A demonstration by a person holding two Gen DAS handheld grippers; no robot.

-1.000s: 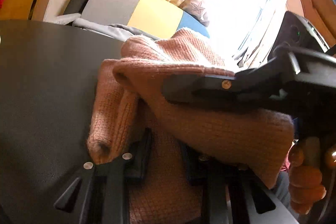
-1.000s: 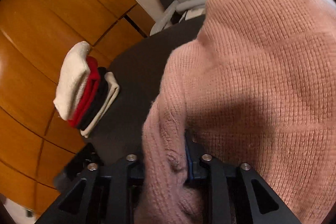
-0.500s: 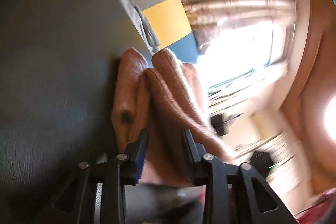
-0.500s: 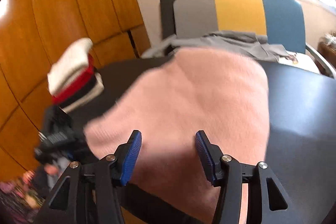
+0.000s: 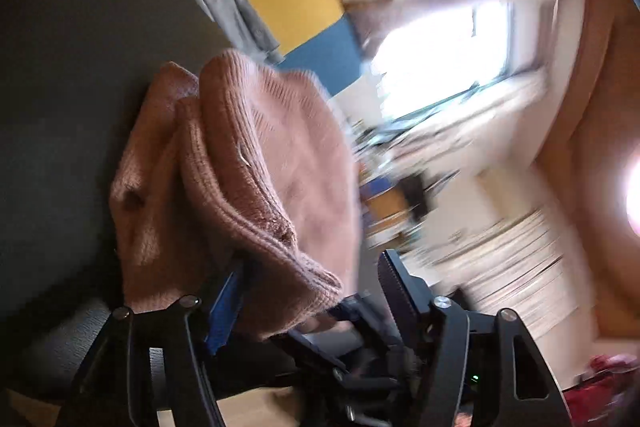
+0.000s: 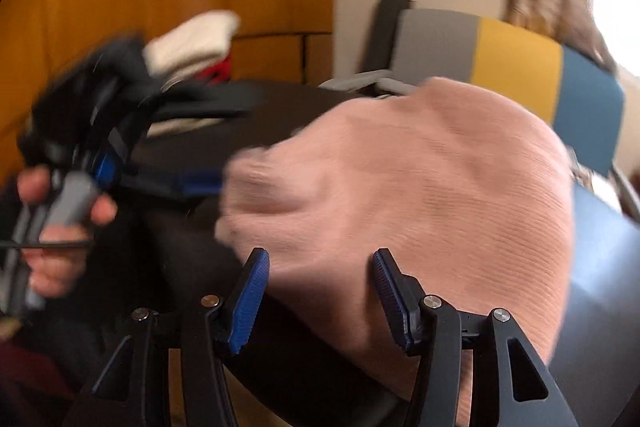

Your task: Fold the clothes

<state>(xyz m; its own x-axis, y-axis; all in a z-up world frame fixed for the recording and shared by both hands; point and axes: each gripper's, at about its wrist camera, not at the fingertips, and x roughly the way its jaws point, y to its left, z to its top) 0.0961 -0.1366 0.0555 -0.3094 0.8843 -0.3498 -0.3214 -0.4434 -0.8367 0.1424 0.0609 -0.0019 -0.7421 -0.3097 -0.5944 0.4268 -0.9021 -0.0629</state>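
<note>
1. At far left in my right wrist view, a hand [image 6: 60,211] is gripping the handle of the left gripper [image 6: 192,147]; this part is blurred.
2. The left gripper's jaws are opening. In its own view they are standing wide, with a corner of the sweater [image 5: 248,179] lying against the left pad and clear of the right one, so nothing is being clamped.
3. Behind the left gripper, a stack of clothes [image 6: 196,43] is sitting on the table [image 6: 624,251] by the wood panelling.
4. The sweater, folded and pink, is lying in a mound on the table, near its front edge.
5. My right gripper [image 6: 320,297] is standing partly open just before the sweater, pads not pressing on it.
6. A grey, yellow and blue chair [image 6: 516,67] is standing behind the table, at right.
</note>
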